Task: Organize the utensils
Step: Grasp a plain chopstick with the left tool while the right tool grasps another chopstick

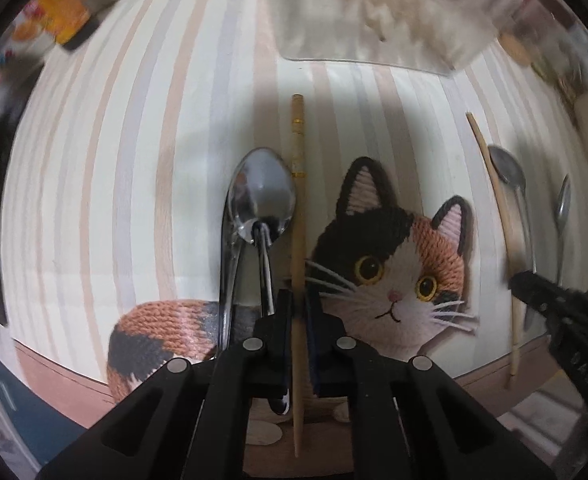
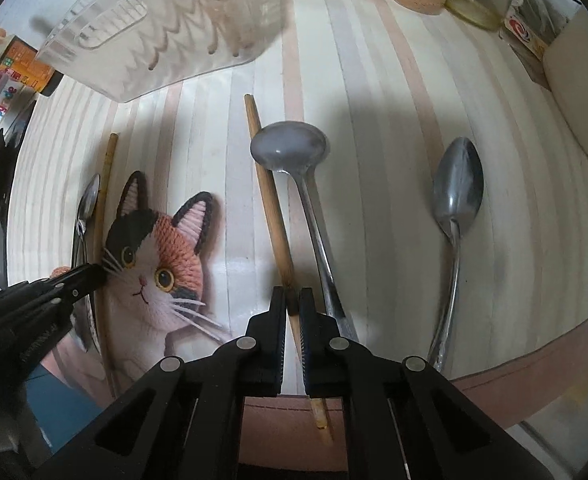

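Both grippers clamp 1 chopstick each

The left gripper pinches the banded chopstick beside a spoon; the right gripper pinches the plain chopstick, likely pairing them for the far basket.

The left gripper is pointing down at a striped tablecloth and is clamping its black fingers on a wooden chopstick with gold bands near its far end. Just beside that chopstick on the left, a shiny metal spoon is lying bowl-up. A printed calico cat is looking up from the cloth to the right. Further right, a second chopstick is lying beside a dull spoon, and the right gripper is reaching down onto it. A clear plastic basket is sitting, blurred, at the top.
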A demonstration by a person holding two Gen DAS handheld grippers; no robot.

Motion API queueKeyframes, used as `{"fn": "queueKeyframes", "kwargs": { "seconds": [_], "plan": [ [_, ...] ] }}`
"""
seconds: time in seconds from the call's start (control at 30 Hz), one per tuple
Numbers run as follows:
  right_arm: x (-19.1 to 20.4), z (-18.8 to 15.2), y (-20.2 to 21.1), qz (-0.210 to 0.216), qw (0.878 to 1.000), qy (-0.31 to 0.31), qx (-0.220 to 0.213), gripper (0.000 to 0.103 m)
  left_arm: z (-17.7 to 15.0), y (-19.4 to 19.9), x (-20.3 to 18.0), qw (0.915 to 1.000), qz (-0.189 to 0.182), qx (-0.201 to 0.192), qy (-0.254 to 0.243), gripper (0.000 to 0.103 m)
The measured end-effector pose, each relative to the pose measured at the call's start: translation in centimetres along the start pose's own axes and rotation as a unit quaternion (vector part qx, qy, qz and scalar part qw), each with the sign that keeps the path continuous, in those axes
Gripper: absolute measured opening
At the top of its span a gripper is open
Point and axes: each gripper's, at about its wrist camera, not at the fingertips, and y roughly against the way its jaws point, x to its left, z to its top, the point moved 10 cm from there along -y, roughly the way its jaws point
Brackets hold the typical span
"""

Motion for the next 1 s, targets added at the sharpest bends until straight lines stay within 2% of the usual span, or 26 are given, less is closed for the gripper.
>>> {"fn": "queueKeyframes", "kwargs": {
  "seconds": [0.2, 0.27, 0.4, 0.57, 0.73, 0.87, 1.0],
  "plan": [
    [-4.4, -1.0, 0.9, 0.002, 1.000, -0.027, 0.009, 0.005, -0.6, 0.3, -2.8, 0.9959, -0.078, 0.022, 0.038, 0.004],
    [-5.4, -1.4, 1.4, 0.003, 0.999, -0.036, 0.010, 0.005, -1.2, 0.3, -2.9, 0.9948, -0.088, 0.026, 0.045, 0.005],
    [-6.9, -1.9, 1.4, 0.010, 0.999, -0.040, 0.017, 0.006, -0.9, 0.4, -3.4, 0.9963, -0.076, 0.023, 0.034, 0.008],
    [-6.7, -2.2, 1.1, -0.003, 0.999, -0.028, 0.018, 0.008, -1.0, 0.4, -5.3, 0.9994, -0.030, 0.015, -0.005, 0.008],
    [-6.8, -2.6, 1.0, -0.006, 0.999, -0.028, 0.031, 0.009, -2.0, 0.8, -5.4, 0.9999, -0.004, 0.015, 0.004, 0.005],
    [-6.7, -3.9, 0.6, 0.001, 0.999, -0.032, 0.040, 0.008, -2.9, 1.0, -4.8, 0.9997, -0.012, 0.014, 0.017, 0.005],
    [-6.7, -3.4, 0.4, -0.009, 0.999, -0.031, 0.041, 0.008, -2.9, 1.3, -4.5, 0.9997, -0.013, 0.012, 0.018, 0.007]
  ]
}}
